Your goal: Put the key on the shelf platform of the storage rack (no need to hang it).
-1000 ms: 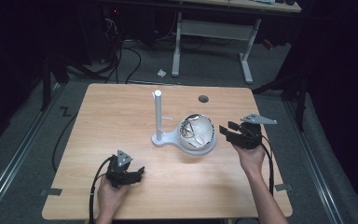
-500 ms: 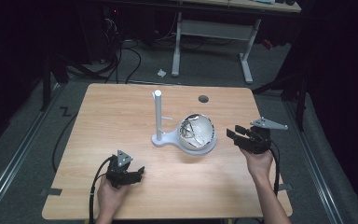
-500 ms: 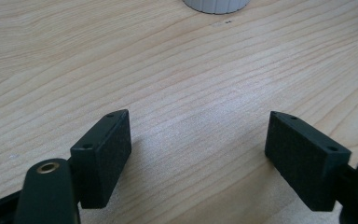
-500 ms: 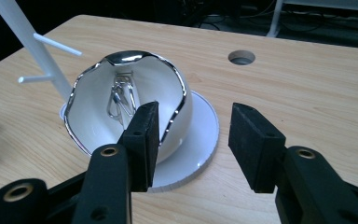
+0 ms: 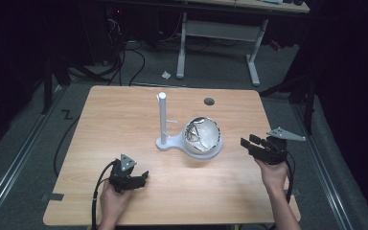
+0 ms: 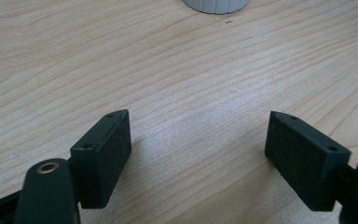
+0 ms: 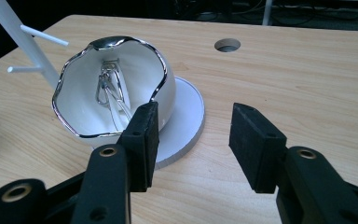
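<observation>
Right tool (image 5: 249,143) open, near table (image 5: 124,110) right edge, clear of bowl (image 5: 202,139).

A light wooden table (image 5: 124,120) with a round hole (image 5: 209,101); grey floor with black cables (image 5: 124,62).

Tabletop (image 5: 124,120): light wood, a small round hole near the far edge.
Centre: white bowl (image 5: 202,138) resting on a white stand (image 5: 163,122).
Left claw (image 5: 141,178): near edge.
Right claw (image 5: 247,143): open, beside the bowl.
</observation>
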Demonstrator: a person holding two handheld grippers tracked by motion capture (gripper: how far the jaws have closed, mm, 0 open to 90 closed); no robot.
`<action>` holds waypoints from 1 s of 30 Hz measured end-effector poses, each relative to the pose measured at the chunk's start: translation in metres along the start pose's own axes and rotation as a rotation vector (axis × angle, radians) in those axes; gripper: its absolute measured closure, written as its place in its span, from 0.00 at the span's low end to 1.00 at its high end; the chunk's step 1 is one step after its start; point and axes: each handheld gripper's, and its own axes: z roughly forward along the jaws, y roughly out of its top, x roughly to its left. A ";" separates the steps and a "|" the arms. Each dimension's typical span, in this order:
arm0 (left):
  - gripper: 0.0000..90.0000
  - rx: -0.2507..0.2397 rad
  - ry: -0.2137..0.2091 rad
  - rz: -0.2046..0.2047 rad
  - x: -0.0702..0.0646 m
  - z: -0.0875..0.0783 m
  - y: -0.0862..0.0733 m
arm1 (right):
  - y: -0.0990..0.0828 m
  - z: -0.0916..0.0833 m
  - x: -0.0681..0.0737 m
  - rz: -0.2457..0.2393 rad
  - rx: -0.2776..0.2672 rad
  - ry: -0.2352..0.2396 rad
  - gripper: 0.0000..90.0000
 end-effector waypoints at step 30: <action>0.26 0.000 0.000 0.000 0.000 0.000 0.000 | -0.029 -0.021 0.001 0.039 -0.033 0.018 0.57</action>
